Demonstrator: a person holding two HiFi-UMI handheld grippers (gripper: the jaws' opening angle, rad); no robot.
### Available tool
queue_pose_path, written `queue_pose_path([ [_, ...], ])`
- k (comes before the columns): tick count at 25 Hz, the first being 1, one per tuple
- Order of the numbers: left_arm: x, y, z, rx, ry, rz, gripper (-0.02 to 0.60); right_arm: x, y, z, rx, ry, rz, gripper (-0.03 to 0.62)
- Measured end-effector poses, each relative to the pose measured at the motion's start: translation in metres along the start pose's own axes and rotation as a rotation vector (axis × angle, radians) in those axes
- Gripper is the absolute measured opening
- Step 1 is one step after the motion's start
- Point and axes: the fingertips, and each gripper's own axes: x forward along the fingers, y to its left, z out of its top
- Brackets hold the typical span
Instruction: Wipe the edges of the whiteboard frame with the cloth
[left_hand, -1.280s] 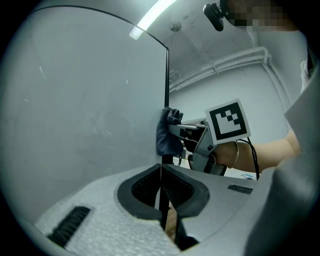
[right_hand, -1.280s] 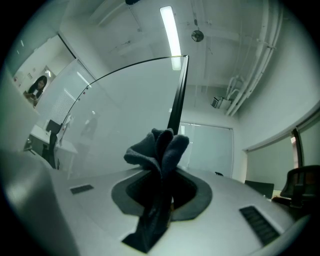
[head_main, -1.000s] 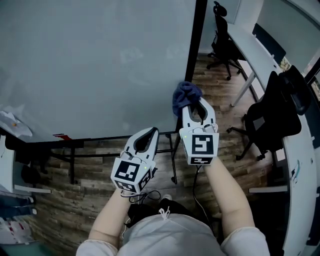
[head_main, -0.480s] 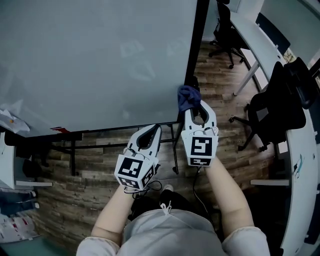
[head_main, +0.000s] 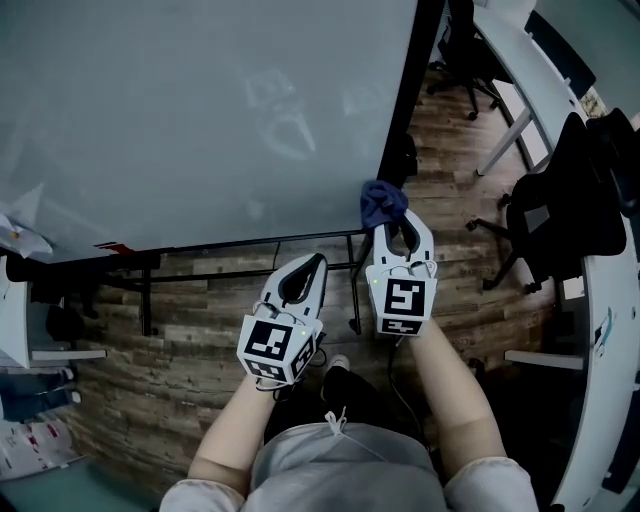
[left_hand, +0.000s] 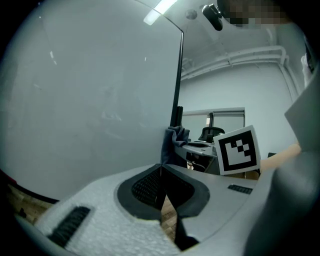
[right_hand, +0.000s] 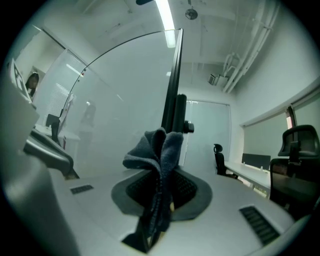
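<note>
blue cloth (head_main: 383, 203) sits bunched up in the right gripper (head_main: 392, 224), and the two jaws are squeezed tight on it. in the right gripper view the cloth (right_hand: 159, 150) sticks up in soft folds from between the jaws, with the black frame (right_hand: 172, 90) rising just behind it. from the head view the cloth is at the lower right corner of the whiteboard (head_main: 200, 120), right by the frame's side edge (head_main: 405, 100). i cannot tell if it touches the frame.

the left gripper (head_main: 316, 264) is lower and to the left, near the frame's bottom edge (head_main: 250, 245). its jaws are pressed together with nothing between them, as the left gripper view (left_hand: 161, 185) shows.

brown wood floor (head_main: 200, 340) lies below. a black chair (head_main: 560, 210) and a white desk (head_main: 520, 50) stand off to the right.
</note>
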Motion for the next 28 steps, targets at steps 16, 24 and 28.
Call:
queue_pose_path([
  [16,-0.016,0.026,-0.068,-0.052,0.084,0.077,0.02,0.01,0.021,-0.119,0.052,0.225,0.001,0.061],
  [24,-0.029,0.051,-0.079,-0.076,0.085,0.135,0.02,0.02,0.046,-0.154,0.095,0.304,0.011,0.061],
  [28,-0.044,0.068,-0.079,-0.089,0.077,0.161,0.02,0.024,0.063,-0.161,0.118,0.345,0.007,0.061],
])
